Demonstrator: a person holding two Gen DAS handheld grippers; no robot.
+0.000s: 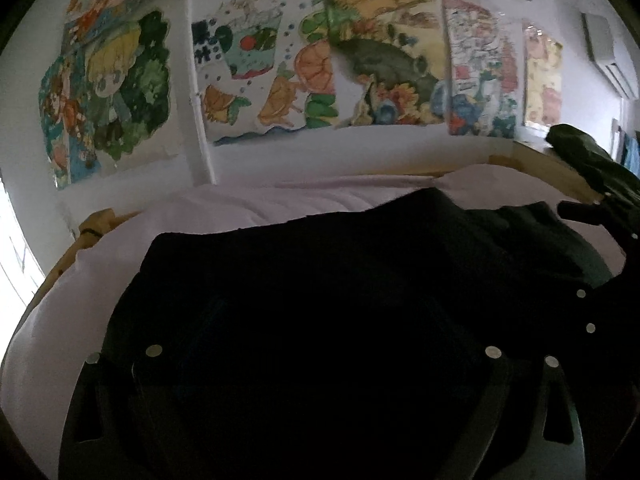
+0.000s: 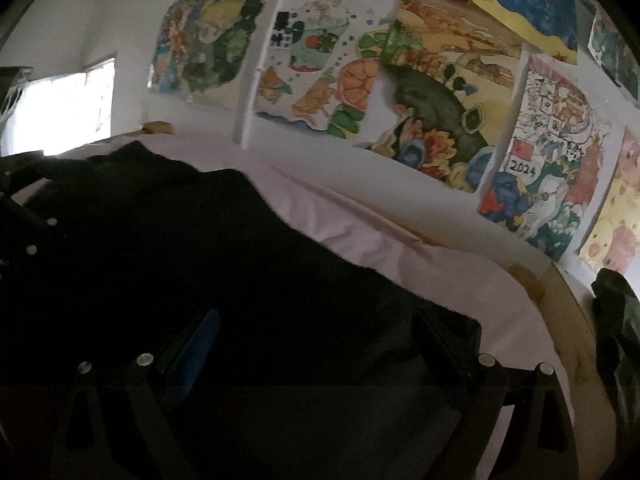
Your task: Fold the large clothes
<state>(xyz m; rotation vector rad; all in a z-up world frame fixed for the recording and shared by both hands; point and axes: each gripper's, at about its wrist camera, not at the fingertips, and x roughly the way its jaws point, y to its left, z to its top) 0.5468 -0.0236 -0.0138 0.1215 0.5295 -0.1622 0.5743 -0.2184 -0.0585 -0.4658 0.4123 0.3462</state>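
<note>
A large black garment (image 1: 340,264) lies spread on a bed with a pale pink sheet (image 1: 100,280). In the left wrist view my left gripper (image 1: 320,320) sits low over the garment; its fingers are lost in the dark cloth, so their gap cannot be read. In the right wrist view the garment (image 2: 200,240) fills the left and middle. My right gripper (image 2: 320,328) is open, its fingers (image 2: 444,340) wide apart, resting on the garment's right edge. The right gripper also shows in the left wrist view (image 1: 592,264) at far right.
A white wall with several colourful drawings (image 1: 320,64) stands behind the bed. A wooden bed frame (image 2: 560,304) runs along the right. A dark green cloth (image 2: 616,320) lies at the far right edge. A bright window (image 2: 60,108) is at the left.
</note>
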